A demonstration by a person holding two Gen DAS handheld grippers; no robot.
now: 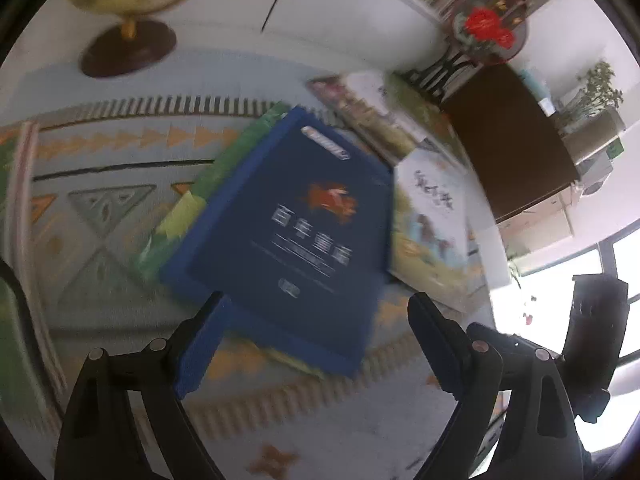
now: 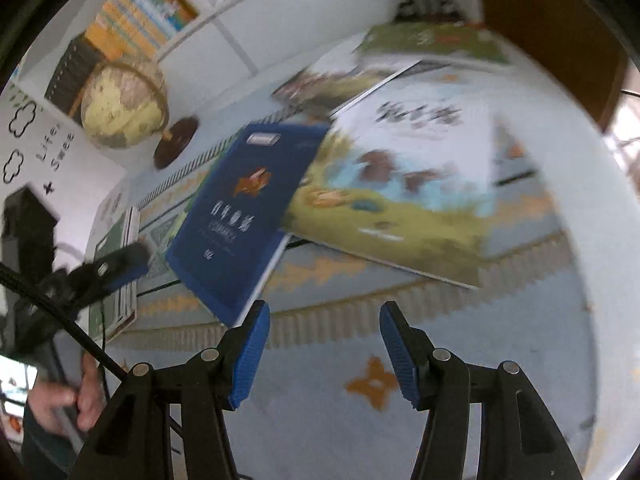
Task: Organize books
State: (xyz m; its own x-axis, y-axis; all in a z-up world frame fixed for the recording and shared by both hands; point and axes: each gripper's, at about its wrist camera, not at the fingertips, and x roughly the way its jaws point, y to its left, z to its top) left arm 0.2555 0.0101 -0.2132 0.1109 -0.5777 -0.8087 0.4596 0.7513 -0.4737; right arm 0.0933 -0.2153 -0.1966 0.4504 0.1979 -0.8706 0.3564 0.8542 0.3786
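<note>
Dark blue flat hardcover book [image 1: 296, 216] is lying on the patterned cloth, just ahead of both jaws | left gripper [image 1: 316, 312] is spreading wide, right gripper [image 2: 325, 330] is half spread, both holding nothing | tip: be sliding one finger under the near edge | blur is hiding the green book [image 1: 208, 184] underneath.

A patterned tablecloth [image 2: 360, 344] in pale blue with orange motifs covers the table, where a dark blue book [image 1: 296, 224] lies over a green book [image 1: 208, 184], beside a picture book [image 2: 404, 196]. A globe [image 2: 124, 108] stands on its dark round base nearby.
</note>
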